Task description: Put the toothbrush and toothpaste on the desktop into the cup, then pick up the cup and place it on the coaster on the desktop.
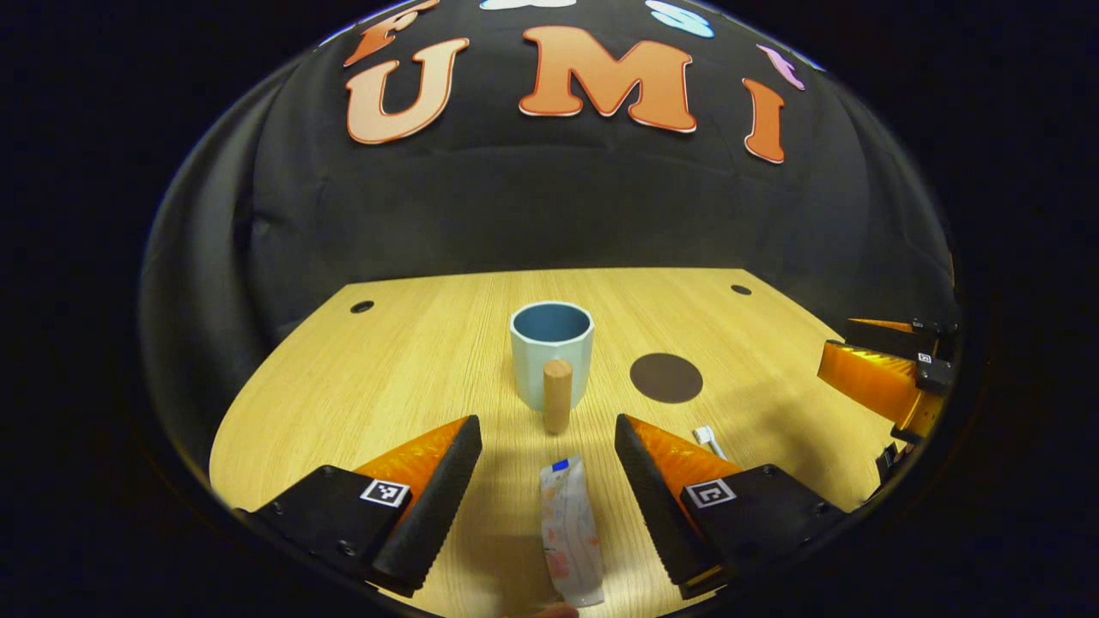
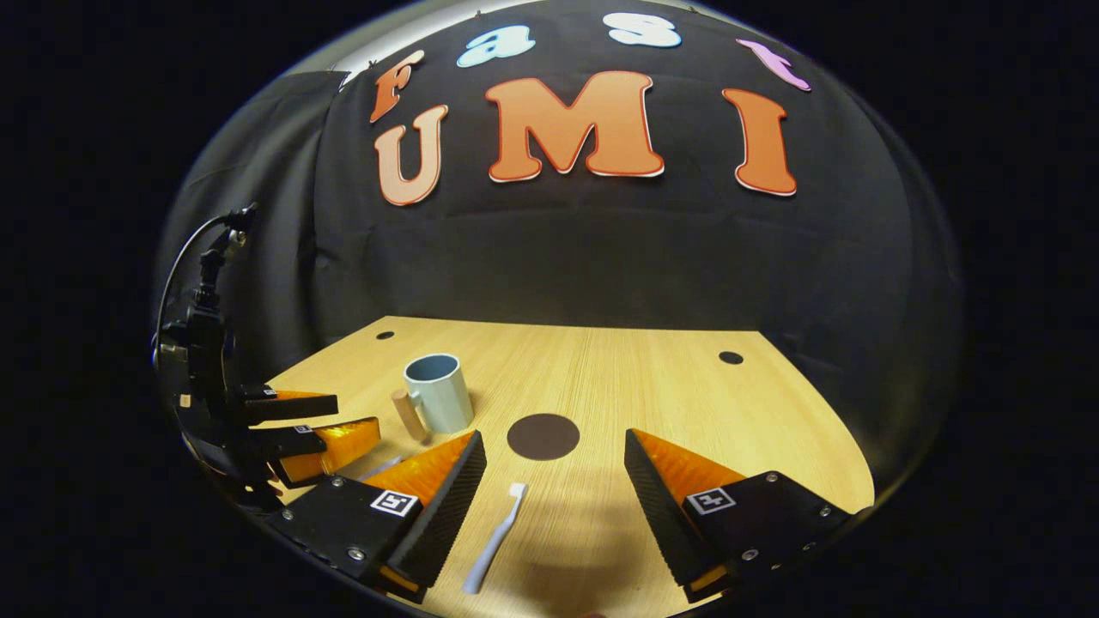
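Observation:
A pale blue cup (image 1: pixel 551 350) with a wooden handle (image 1: pixel 557 395) stands mid-desk; it also shows in the right gripper view as the cup (image 2: pixel 439 392). A white toothpaste tube (image 1: pixel 570 530) lies flat between the fingers of my open left gripper (image 1: pixel 548 459), untouched. A white toothbrush (image 2: pixel 495 537) lies on the wood between the fingers of my open right gripper (image 2: pixel 555 474), nearer the left finger; its head (image 1: pixel 706 436) peeks out in the left gripper view. The round dark coaster (image 1: pixel 666 378) lies right of the cup, and shows as the coaster (image 2: pixel 543 436) ahead of the right gripper.
The wooden desktop (image 1: pixel 412 360) has small holes near its far corners (image 1: pixel 362 306). The other gripper (image 1: pixel 884 378) sits at the right edge of the left gripper view, and at the left edge of the right gripper view as the other gripper (image 2: pixel 292 429). Black cloth backs the desk.

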The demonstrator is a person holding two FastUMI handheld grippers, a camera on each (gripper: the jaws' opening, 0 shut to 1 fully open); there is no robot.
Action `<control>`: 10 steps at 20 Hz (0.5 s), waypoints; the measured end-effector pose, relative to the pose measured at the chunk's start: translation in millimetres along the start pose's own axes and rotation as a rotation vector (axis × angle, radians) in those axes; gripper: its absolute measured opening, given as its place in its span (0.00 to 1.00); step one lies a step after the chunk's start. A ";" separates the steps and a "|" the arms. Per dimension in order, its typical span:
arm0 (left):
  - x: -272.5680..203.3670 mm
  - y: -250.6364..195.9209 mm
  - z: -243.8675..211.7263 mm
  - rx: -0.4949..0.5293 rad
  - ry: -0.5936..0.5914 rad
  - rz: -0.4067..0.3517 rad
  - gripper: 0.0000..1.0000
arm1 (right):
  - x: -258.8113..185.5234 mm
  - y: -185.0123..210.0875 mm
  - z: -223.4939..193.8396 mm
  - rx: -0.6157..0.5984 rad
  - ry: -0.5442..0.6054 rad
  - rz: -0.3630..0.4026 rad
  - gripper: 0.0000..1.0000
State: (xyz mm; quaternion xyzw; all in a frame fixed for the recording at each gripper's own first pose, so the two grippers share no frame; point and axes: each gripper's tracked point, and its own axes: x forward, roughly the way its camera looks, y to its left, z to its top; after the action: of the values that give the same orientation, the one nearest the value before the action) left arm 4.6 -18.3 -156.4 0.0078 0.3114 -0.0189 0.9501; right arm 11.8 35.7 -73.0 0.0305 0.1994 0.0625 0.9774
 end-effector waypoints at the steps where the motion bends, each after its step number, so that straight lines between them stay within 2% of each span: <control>1: 2.4 -1.5 -6.7 0.000 0.025 0.003 1.00 | 1.7 3.4 -7.1 -0.006 0.019 0.000 0.98; 10: 1.7 1.5 -42.7 0.000 0.179 0.006 1.00 | 5.7 15.8 -54.4 0.003 0.209 0.029 0.96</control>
State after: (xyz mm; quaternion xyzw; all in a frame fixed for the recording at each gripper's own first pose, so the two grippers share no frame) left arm -19.3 -15.7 -191.8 0.0104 0.3951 -0.0151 0.9185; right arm -6.2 54.0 -123.8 0.0280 0.2998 0.0792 0.9503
